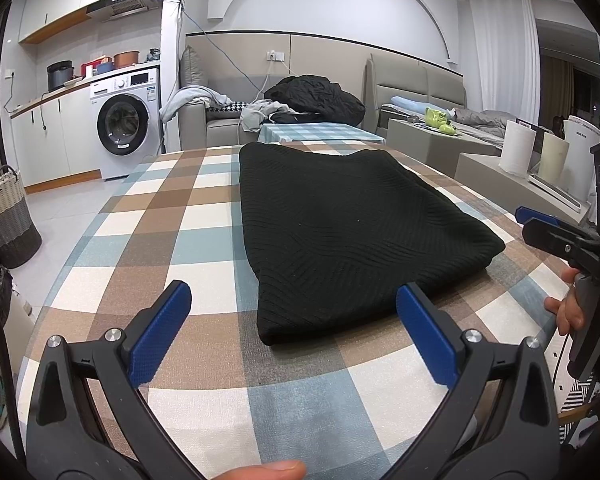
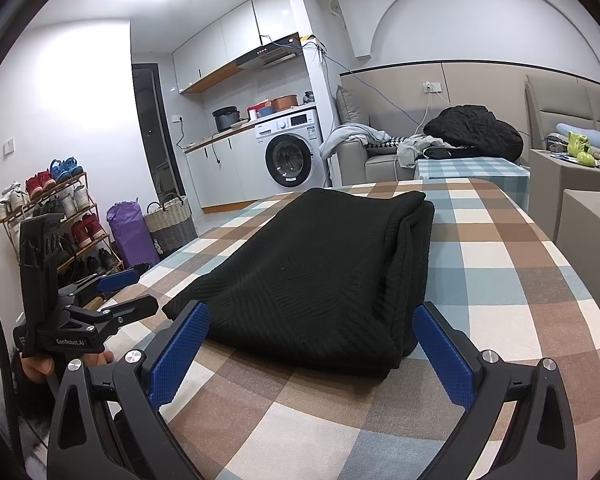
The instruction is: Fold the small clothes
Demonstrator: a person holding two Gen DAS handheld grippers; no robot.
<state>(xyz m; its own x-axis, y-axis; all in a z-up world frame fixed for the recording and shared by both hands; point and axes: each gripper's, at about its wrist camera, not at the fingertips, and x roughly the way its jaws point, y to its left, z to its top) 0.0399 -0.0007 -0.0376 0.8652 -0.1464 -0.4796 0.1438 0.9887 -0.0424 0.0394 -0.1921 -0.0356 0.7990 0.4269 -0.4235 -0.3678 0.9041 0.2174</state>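
Observation:
A black ribbed knit garment [image 1: 340,236] lies folded into a long rectangle on the checked tablecloth [image 1: 188,240]. My left gripper [image 1: 292,316] stands open just short of its near end, nothing between its blue pads. In the right wrist view the same garment [image 2: 320,272] lies ahead, its stacked folded edges on the right side. My right gripper [image 2: 312,336] is open too, its fingers straddling the garment's near edge without touching it. Each view catches the other gripper at its side: the right gripper [image 1: 540,224] and the left gripper [image 2: 120,292], both held by hands.
A second small table with a blue checked cloth [image 1: 320,134] stands beyond the far end. Behind are a sofa with a black jacket [image 1: 320,98], a washing machine [image 1: 126,124], a woven basket [image 1: 8,220], a shoe rack [image 2: 56,216] and paper rolls [image 1: 516,152].

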